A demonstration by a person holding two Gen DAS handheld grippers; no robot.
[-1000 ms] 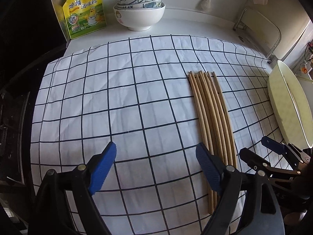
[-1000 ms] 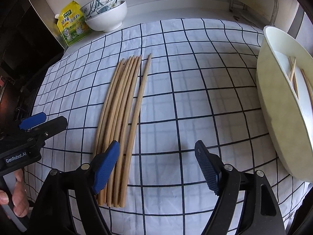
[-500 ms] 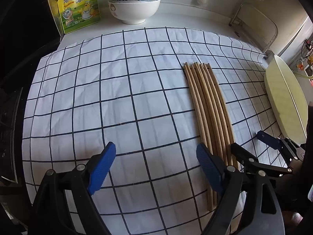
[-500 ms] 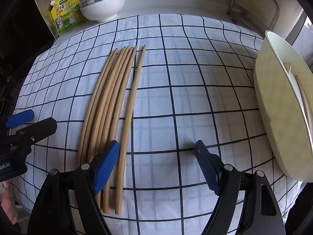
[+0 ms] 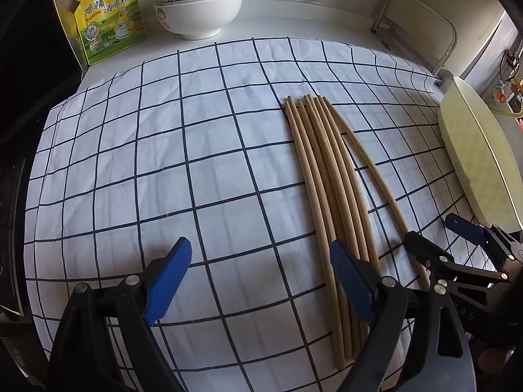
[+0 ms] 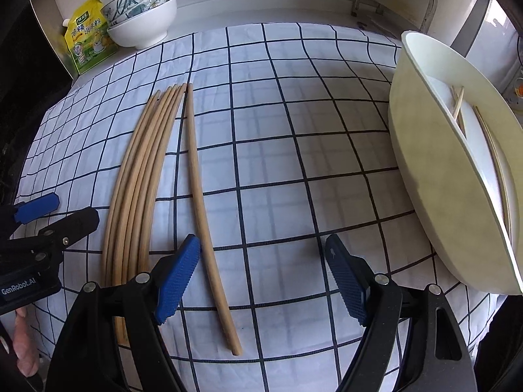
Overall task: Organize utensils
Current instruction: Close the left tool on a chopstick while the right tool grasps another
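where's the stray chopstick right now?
The stray chopstick lies on the checked cloth, just right of the chopstick bundle, between the right gripper's open jaws.

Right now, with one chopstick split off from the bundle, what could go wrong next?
1. The right gripper is open over the loose chopstick, whose near end lies by the left pad; closing off-centre might roll it away.
2. That pad sits close to the bundle, so a grab could catch a second stick.
3. The left gripper hangs open beside the bundle, near the right one; they could bump.
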